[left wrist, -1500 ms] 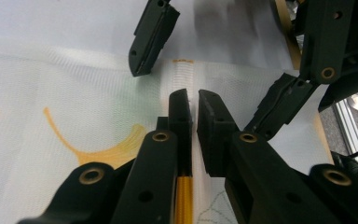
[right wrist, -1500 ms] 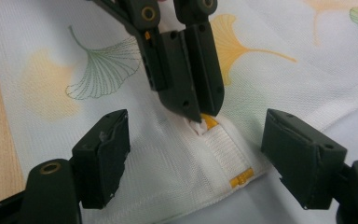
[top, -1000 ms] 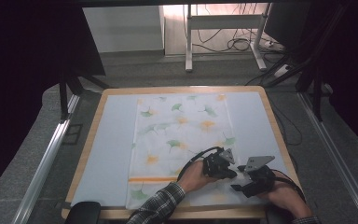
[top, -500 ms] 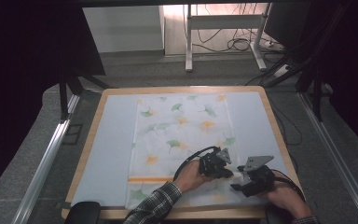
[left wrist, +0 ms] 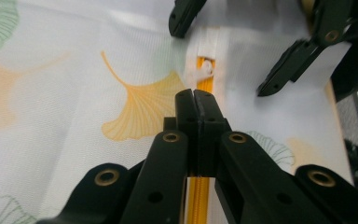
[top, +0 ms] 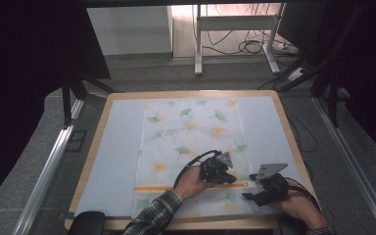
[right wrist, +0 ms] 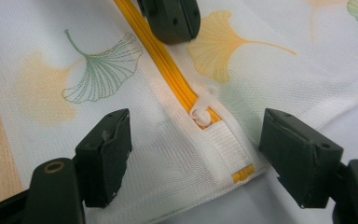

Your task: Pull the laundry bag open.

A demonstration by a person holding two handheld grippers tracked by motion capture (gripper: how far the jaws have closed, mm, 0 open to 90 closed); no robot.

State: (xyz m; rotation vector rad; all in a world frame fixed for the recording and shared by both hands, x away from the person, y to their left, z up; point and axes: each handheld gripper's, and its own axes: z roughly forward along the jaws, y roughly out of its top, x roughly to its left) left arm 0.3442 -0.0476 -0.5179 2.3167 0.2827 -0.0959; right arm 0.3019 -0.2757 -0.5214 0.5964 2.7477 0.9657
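- White mesh laundry bag (top: 191, 147) with ginkgo leaves lies flat mid-table; its orange zipper (right wrist: 168, 70) crosses the near end.
- Our left gripper (left wrist: 196, 100) has its jaws pressed together over the zipper.
- Our right gripper (right wrist: 196, 140) spreads wide around the white zipper pull (right wrist: 204, 106) at the bag's right edge, not touching it.

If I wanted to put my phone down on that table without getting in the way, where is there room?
The pale mat lies bare in a strip between the ginkgo-print mesh bag and the table's wooden rim; a like strip runs along the bag's other side, free toward the far end. It is crowded at the near right, where the left gripper and right gripper meet at the orange zipper.
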